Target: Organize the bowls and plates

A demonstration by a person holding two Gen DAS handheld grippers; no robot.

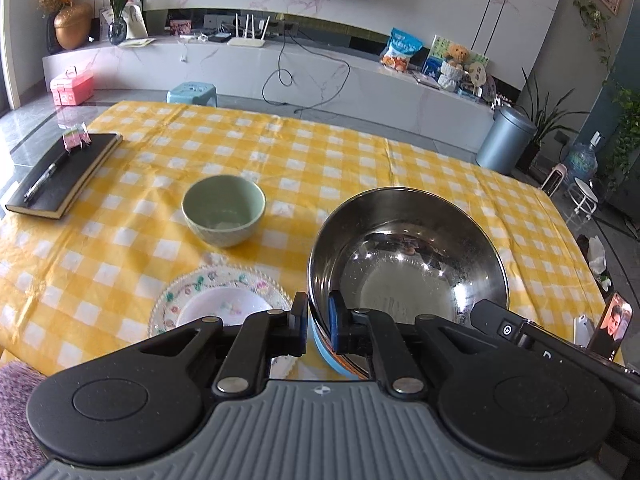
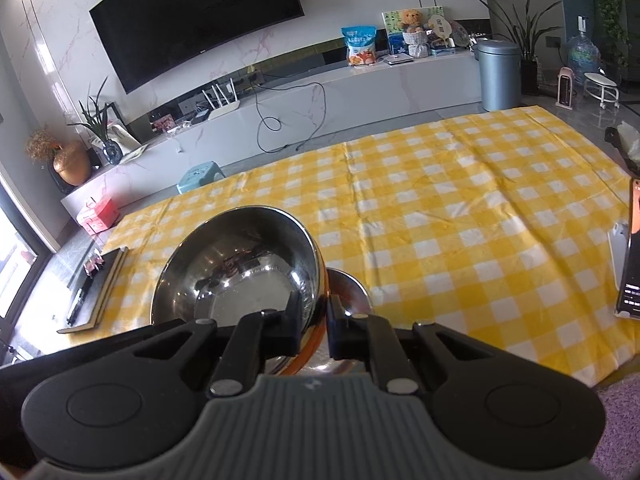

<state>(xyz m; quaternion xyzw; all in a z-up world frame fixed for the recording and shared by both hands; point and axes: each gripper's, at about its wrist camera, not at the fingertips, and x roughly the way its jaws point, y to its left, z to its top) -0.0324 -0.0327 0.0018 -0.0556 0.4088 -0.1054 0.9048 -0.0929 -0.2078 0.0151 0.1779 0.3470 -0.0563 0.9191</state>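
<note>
Both grippers are carrying steel bowls, so the step in hand looks like gathering the bowls together for stacking. In the left wrist view the left gripper point(image 1: 319, 322) is clenched on the near rim of a steel bowl point(image 1: 408, 264) with a pale blue outer wall, one pad outside and one inside; the bowl fills the lower right of the frame and seems to be lifted above the bench point(image 1: 360, 168), though how high cannot be told. In the right wrist view the right gripper point(image 2: 312, 322) grips the rim of an orange-sided steel bowl point(image 2: 240, 268) at lower centre, and just to its right and lower a third steel bowl point(image 2: 348, 288) shows only as a sliver of rim, so whether the two touch cannot be told. A green ceramic bowl point(image 1: 224, 210) stands alone at centre left of the left view, and a floral glass plate point(image 1: 208, 300) lies nearer, at lower left, apart from it. Both steel bowls are shiny and empty, with thin, hard, slippery rims, so a rim pinch could let them swing or tilt. The next move probably calls for levelling one bowl over another, centring it, lowering it until it nests, and only then releasing. A notebook point(image 1: 64, 172) with a pen lies at the far left, clear of the work.
</note>
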